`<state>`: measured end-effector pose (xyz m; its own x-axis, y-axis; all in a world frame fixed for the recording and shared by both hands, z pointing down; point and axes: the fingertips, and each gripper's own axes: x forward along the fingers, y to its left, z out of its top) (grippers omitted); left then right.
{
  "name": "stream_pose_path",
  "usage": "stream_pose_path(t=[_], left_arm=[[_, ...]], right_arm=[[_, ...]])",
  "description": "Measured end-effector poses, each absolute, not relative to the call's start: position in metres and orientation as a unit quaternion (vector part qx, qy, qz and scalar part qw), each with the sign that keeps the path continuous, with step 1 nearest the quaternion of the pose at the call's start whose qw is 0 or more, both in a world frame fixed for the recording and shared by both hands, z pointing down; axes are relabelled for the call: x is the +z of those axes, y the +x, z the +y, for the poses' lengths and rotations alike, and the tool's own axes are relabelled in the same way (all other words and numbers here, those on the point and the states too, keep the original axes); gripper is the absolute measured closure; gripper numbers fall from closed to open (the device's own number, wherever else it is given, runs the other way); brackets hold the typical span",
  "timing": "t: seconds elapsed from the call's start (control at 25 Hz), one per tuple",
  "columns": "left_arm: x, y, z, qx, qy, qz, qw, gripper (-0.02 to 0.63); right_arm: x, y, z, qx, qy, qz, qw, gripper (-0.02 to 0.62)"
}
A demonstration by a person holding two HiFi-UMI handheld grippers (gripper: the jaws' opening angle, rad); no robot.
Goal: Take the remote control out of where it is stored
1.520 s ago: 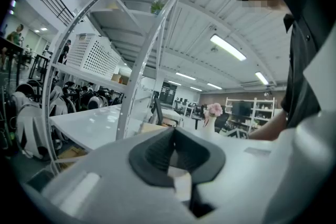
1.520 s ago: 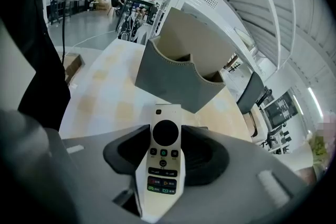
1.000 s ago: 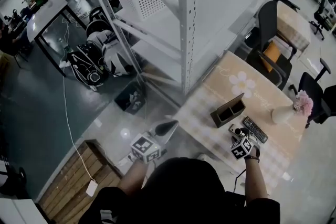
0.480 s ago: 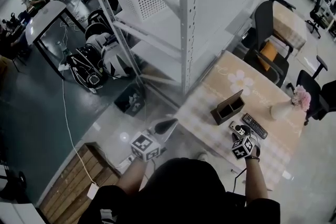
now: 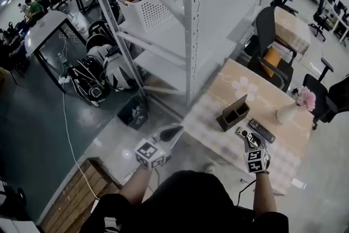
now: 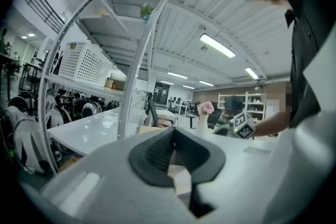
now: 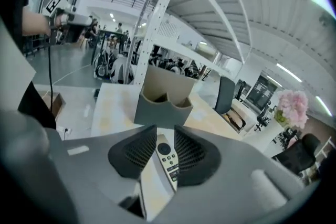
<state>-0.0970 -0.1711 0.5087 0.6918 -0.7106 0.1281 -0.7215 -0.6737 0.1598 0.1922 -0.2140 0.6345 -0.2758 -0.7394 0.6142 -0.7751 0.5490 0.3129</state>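
My right gripper [image 5: 248, 138] hovers over the checked table [image 5: 212, 117], its jaws having just been closing; they now pinch a slim white remote control [image 7: 167, 161] between the ribbed pads [image 7: 137, 150]. Just beyond it stands a brown two-slot holder [image 5: 233, 113], whose slots look empty from the right gripper view. A black remote control [image 5: 262, 130] lies flat on the table to the right of the holder. My left gripper [image 5: 175, 129] floats off the table's left edge, over the floor, jaws together with nothing in them.
A white vase of pink flowers [image 5: 297, 105] stands at the table's right end. A tall grey shelf rack [image 5: 191, 24] with a white basket [image 5: 147, 3] rises behind the table. Office chairs [image 5: 267, 46] crowd the far side. Bags [image 5: 103, 68] and a cable lie on the floor at left.
The right gripper has risen and turned, with the white remote now between its jaws and off the table. The left gripper has drifted only a little.
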Motion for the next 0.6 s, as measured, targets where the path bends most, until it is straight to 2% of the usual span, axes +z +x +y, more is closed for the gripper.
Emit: stream_pose_path(t=[0.4, 0.6], left_arm=[[0.495, -0.076, -0.164, 0.022, 0.924, -0.372, 0.084, 0.606], [0.486, -0.064, -0.155, 0.020, 0.928, -0.365, 0.076, 0.606]], right_arm=[[0.529, 0.196, -0.198, 0.011, 0.546, -0.817, 0.186, 0.554], [0.503, 0.201, -0.180, 0.014, 0.556, -0.819, 0.140, 0.583]])
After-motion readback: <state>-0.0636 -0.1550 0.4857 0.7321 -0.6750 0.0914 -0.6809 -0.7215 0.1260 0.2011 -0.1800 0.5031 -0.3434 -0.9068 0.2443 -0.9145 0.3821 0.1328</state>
